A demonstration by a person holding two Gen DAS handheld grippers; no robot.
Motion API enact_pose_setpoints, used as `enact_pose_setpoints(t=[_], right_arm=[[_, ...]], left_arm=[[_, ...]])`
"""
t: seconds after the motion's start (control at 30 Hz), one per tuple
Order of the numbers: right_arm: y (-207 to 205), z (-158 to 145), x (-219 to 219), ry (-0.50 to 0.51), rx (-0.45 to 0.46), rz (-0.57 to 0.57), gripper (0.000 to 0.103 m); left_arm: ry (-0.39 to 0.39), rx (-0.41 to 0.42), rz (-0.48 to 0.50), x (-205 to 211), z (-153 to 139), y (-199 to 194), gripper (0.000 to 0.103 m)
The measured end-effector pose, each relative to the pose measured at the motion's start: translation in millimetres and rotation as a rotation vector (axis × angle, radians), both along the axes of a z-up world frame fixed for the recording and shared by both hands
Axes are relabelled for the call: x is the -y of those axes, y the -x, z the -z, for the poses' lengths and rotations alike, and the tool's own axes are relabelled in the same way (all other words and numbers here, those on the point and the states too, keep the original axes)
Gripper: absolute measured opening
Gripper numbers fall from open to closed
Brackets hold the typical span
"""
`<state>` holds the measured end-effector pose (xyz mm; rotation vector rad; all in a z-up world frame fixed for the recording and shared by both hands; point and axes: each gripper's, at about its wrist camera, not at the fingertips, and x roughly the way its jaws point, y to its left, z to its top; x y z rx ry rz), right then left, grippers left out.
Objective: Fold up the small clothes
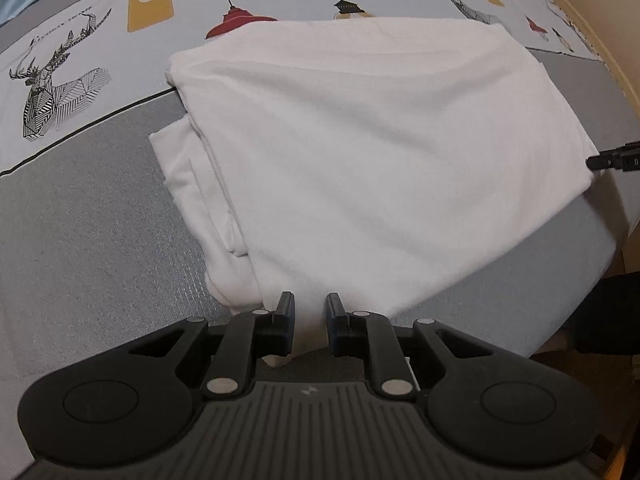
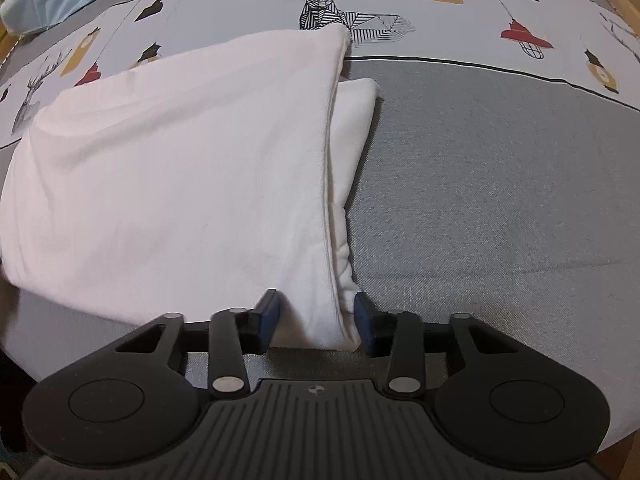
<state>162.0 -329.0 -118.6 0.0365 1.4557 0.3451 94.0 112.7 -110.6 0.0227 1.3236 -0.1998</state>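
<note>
white garment [image 1: 360, 152] | folded, layered — flat on grey/printed bedsheet [image 1: 92, 220]

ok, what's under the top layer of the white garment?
More white fabric: lower folded layers stick out past the top layer along one side. Below them, the grey bedspread. Anything tucked between the layers is covered.

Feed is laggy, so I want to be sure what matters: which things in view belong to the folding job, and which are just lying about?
In the job:
- white garment, partly folded
- left gripper, at its near edge
- right gripper, astride its near corner

Lying about:
- printed bedspread underneath
- light blue bedding at the far left
</note>
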Motion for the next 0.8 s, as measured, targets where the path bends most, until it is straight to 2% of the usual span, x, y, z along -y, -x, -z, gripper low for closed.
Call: enact_pose_setpoints(t=[0.07,0.1,0.17,0.3,0.33,0.37,0.47,0.53,0.6,0.7,0.73,0.8], right_arm=[[-1.2,-1.5,0.9,0.000,0.005,-0.005,0.015],[-1.5,-2.9,1.3,0.000,0.009,-0.007,0.007],[-2.3,-7.9,3.4,-0.018,0.022,-0.005,0.005],[-7.1,-32.6,21.0,-0.133,0.080,0.073,0.004],[-7.1,-35.5,24.5,-0.149,0.083,0.080,0.004],[-6.4,-34.1,27.0,-0.143,0.072,0.078,0.004],[-1.1,-8.4,25.1,-0.039,-0.034,0.036,0.004],[1.0,-0.3,20.5,-0.012,-0.060,0.001,0.005],[-1.1,-4.1,17.6,-0.013,-0.045,-0.005,0.006],[-6.4,-14.8,18.4,-0.020,0.016,0.026,0.014],[-8.3,-16.6,19.2,-0.030,0.024,0.041,0.016],[-10.9,-16.2,19.6,-0.045,0.022,0.054,0.018]], left_arm=[[-0.006,0.003,0.008,0.5,0.2,1.3,0.010],[-0.009,0.010,0.017,0.9,-0.4,1.7,0.000],[-0.010,0.034,0.022,-1.5,-5.9,2.2,0.000],[0.093,0.100,-0.066,-29.2,-33.5,9.0,0.000],[0.096,0.097,-0.076,-34.6,-34.9,10.8,0.000],[0.072,0.071,-0.076,-38.7,-31.3,11.4,0.000],[-0.074,-0.060,-0.024,-36.0,-0.4,12.2,0.000],[-0.110,-0.074,0.012,-32.3,5.6,12.4,0.000],[-0.051,-0.008,-0.023,-33.8,-7.0,7.6,0.003],[0.086,0.073,-0.100,-41.2,-25.6,-0.8,0.018],[0.120,0.077,-0.114,-41.0,-27.0,-4.2,0.020],[0.132,0.058,-0.114,-33.7,-23.0,-10.7,0.023]])
